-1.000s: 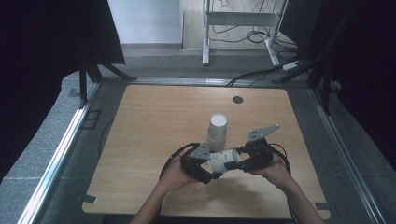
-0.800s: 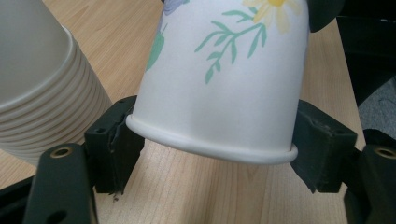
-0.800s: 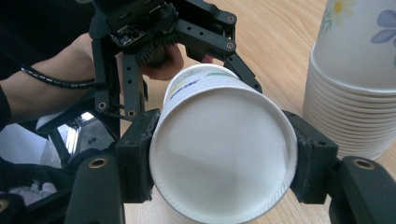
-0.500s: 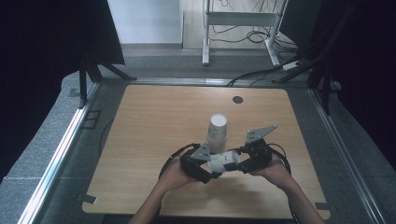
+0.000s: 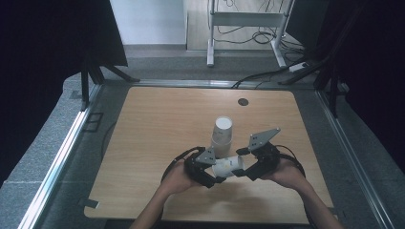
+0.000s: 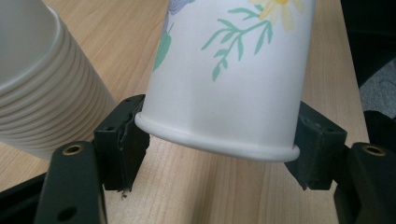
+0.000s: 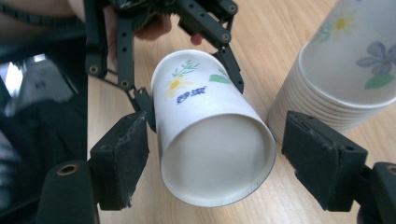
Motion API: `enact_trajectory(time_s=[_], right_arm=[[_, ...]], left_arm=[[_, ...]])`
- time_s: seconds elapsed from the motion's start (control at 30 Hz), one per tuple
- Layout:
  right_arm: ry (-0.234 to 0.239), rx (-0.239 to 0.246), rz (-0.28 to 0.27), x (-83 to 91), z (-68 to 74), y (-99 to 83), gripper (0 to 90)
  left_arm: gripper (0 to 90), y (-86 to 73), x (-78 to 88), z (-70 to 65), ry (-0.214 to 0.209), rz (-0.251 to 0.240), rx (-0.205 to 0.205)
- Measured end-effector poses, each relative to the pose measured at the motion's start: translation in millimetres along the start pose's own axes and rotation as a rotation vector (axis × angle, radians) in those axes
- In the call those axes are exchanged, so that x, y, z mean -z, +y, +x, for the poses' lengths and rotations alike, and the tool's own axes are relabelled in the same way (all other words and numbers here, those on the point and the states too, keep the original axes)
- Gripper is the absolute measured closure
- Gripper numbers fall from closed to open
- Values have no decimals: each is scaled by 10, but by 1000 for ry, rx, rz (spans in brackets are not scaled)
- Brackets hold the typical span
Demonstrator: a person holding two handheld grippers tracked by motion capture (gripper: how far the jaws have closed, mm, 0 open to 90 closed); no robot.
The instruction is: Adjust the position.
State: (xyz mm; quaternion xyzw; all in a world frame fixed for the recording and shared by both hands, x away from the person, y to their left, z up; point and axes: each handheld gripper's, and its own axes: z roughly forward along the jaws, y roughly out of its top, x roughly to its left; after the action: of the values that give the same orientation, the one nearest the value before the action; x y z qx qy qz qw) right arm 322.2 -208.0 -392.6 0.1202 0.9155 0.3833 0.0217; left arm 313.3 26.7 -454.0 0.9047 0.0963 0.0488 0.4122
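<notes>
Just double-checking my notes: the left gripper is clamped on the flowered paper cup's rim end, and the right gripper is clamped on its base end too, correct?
Not quite. In the right gripper view the right gripper has been opening, its pads standing clear of the flowered paper cup. The left gripper does clamp the rim end.

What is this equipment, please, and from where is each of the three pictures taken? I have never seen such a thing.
There is no machine here: a person holds a hand tool with two black jaws in each hand. One camera looks down on the wooden table from above. Two more ride on the tools and look along their jaws.

On the table stands a stack of paper cups, upside down.

Between the tools lies one flowered paper cup on its side. The left gripper is closed on its rim end and holds it. The right gripper is at the cup's base end; its jaws have just been opening, and its pads stand apart from the cup on both sides.
</notes>
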Motion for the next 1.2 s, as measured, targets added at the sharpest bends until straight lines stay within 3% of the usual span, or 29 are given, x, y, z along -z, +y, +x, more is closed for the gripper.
enact_trajectory(time_s=[0.2,0.33,0.87,1.0,1.2], right_arm=[[-25,129,91,-39,79,96,221],[-30,187,160,-110,115,162,232],[-9,254,344,-340,162,256,313],[-8,226,359,-341,152,264,348],[14,190,315,-315,124,245,361]], left_arm=[[285,27,-10,-4,-7,19,-5],[285,45,-22,-7,-12,36,-11],[285,68,-72,-32,-11,83,-43],[289,62,-63,-33,-13,79,-43],[265,46,-36,-21,-29,48,-26]])
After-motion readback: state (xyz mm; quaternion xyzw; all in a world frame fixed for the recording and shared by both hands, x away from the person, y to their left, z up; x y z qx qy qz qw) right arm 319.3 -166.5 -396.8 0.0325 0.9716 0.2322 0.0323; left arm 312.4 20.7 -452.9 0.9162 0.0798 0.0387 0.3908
